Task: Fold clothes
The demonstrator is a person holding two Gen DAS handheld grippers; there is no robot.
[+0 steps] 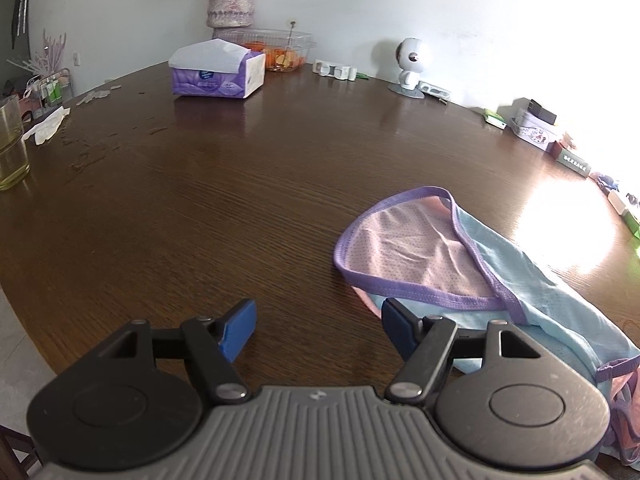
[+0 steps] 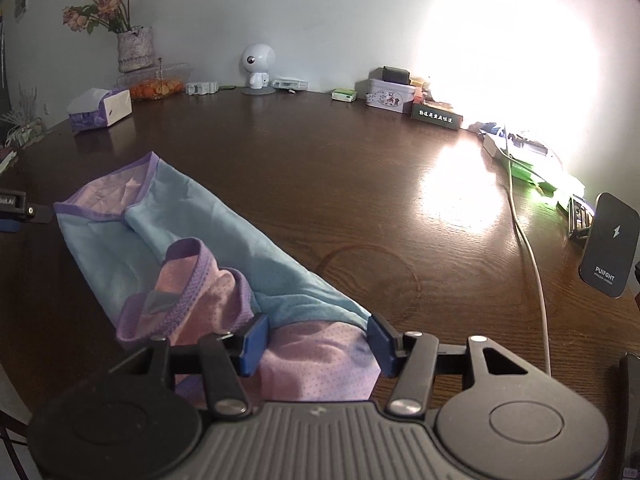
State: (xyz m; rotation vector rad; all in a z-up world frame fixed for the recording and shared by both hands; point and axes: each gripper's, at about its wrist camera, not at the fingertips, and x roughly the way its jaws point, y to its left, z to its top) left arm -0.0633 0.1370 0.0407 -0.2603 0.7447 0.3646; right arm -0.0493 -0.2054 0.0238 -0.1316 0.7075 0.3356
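Note:
A light blue garment with a pink dotted lining and purple trim lies crumpled on the dark wooden table. My left gripper hovers open over bare wood just left of the garment. Its right finger is at the garment's near-left edge, and nothing sits between the fingers. In the right wrist view the garment stretches from the middle left toward me. My right gripper stands open over its pink near end, with fabric lying flat across the gap between the fingers. The left gripper's tip shows at the left edge.
A purple tissue box, a clear food container, a vase and a white robot figure line the far edge. A glass stands far left. Tins, a white cable and a black charger stand crowd the right.

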